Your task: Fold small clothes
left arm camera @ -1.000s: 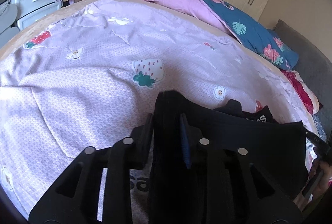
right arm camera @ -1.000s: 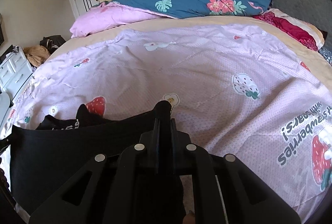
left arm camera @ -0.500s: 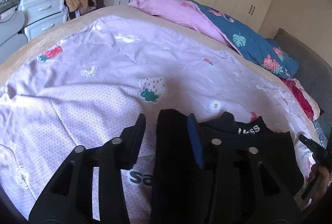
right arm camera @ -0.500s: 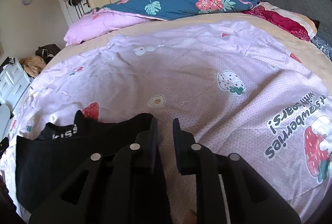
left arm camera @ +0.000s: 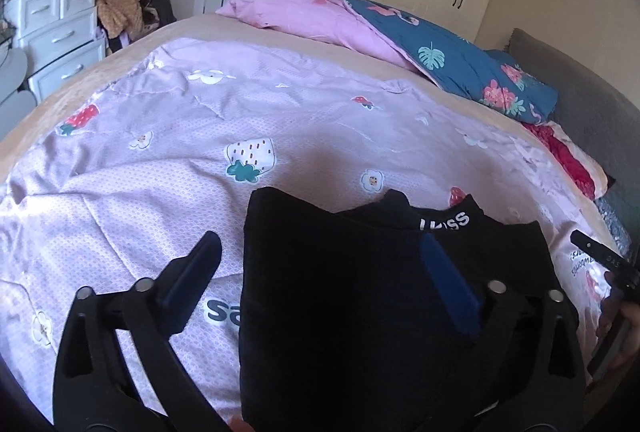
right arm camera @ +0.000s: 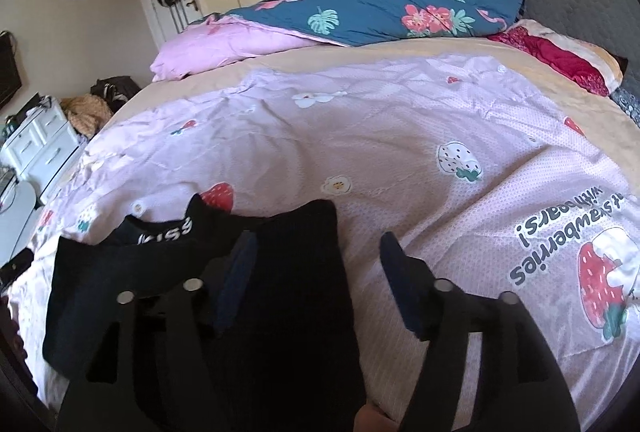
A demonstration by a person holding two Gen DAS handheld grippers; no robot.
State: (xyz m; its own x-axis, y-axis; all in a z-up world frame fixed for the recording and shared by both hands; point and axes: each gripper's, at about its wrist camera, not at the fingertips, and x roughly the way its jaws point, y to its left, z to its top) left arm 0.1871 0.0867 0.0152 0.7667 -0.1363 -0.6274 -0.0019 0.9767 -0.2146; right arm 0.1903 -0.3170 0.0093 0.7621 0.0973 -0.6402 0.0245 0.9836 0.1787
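Black garment (left arm camera: 360, 312) lies flat on the lilac strawberry quilt (left arm camera: 160, 160).

Left gripper (left arm camera: 316, 272) and right gripper (right arm camera: 316, 264) both gape wide over it, holding nothing; white lettering shows at twelve o'clock.

one black garment (left arm camera: 344, 292), two claws (left arm camera: 320, 260) (right arm camera: 316, 264), one quilt (left arm camera: 160, 160)

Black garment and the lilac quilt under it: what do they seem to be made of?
Black garment: looks like soft matte knit, probably cotton jersey; it drapes limply, no sheen, with a white-lettered band. Lilac quilt: thin woven printed fabric, likely cotton or polyester, lightly padded; fine creases and stitched puckers show. Fibre cannot be confirmed.
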